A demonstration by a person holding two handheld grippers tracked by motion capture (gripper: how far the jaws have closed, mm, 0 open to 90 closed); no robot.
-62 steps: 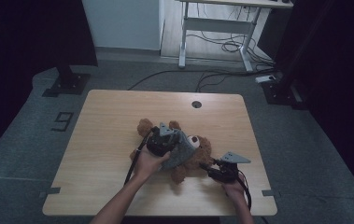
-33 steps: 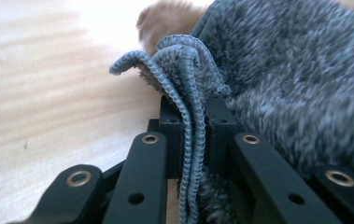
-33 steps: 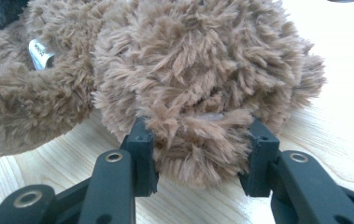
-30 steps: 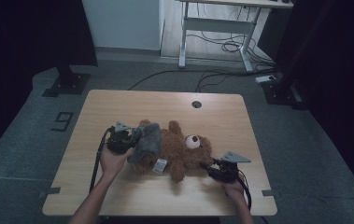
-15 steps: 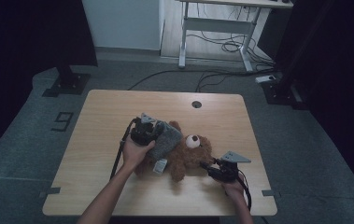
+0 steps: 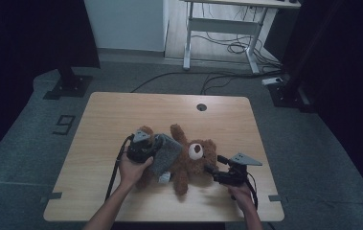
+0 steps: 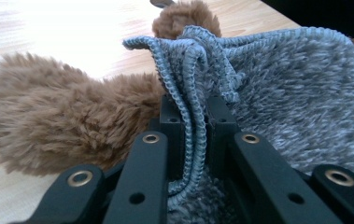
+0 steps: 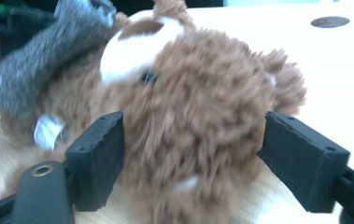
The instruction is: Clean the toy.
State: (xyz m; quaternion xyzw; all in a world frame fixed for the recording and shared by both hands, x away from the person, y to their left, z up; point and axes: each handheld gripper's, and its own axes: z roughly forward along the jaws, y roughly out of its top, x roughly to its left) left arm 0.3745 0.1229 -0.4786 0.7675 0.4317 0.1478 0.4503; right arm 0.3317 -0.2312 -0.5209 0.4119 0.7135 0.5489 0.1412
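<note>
Grey knit sweater point(image 6: 165, 154) lies draped over the body of a brown teddy bear point(image 6: 194, 158), which lies on its back on the wooden bench point(image 6: 121, 115). Left gripper point(image 6: 143, 147) sits at the sweater's outer side, jaws pressed together, pinching the ribbed hem point(image 7: 189, 116); a furry brown limb point(image 7: 58, 121) lies just beside its jaws. Right gripper point(image 6: 217, 171) lies low on the bench at the bear's head; its jaws have just been opening and now stand spread, the head point(image 8: 198, 112) between them, pads point(image 8: 97, 156) close to the fur, contact not clear. Round cable hole point(image 6: 201, 107) beyond the bear, well apart.
</note>
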